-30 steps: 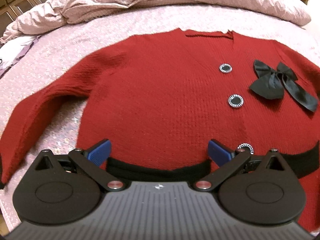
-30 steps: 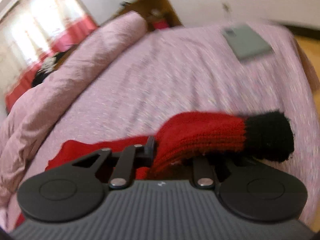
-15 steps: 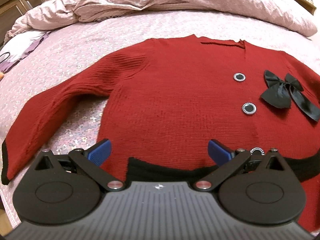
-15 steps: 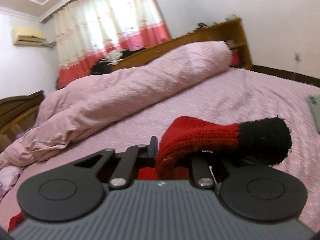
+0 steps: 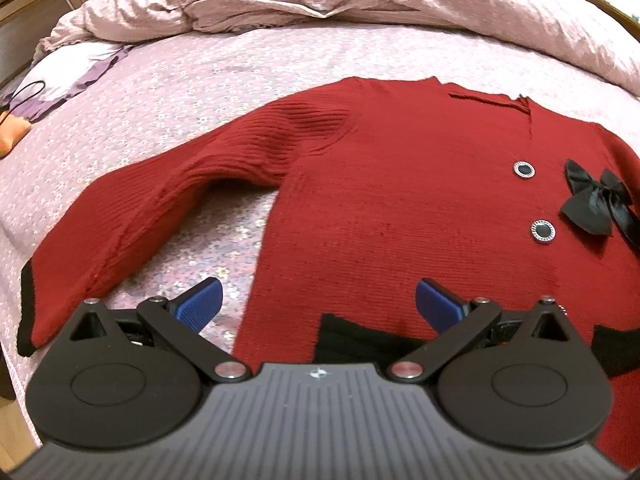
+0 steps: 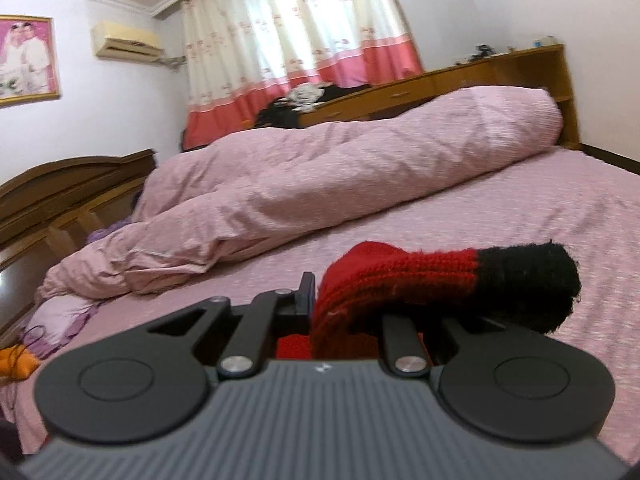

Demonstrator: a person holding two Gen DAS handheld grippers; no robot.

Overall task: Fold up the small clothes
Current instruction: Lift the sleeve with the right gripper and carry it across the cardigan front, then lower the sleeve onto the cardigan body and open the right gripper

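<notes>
A small red knit cardigan [image 5: 400, 200] with black hem, black buttons and a black bow [image 5: 596, 204] lies face up on the pink bedspread [image 5: 200, 92]. Its left sleeve [image 5: 132, 220] stretches out to the left, ending in a black cuff. My left gripper [image 5: 318, 304] is open and empty, hovering over the cardigan's lower left edge. My right gripper [image 6: 320, 304] is shut on the cardigan's other sleeve [image 6: 400, 280], whose black cuff [image 6: 528, 284] sticks out to the right, lifted above the bed.
A rumpled pink duvet [image 6: 320, 184] lies along the far side of the bed. White and purple cloth [image 5: 72, 80] and an orange item [image 5: 12, 138] sit at the bed's left end. A wooden headboard [image 6: 60, 200], shelf unit [image 6: 500, 72] and curtains [image 6: 296, 40] stand behind.
My left gripper has pulled back and shifted left, so the left sleeve and cuff show in full. My right gripper has swung left and tilted up with the sleeve still clamped.
</notes>
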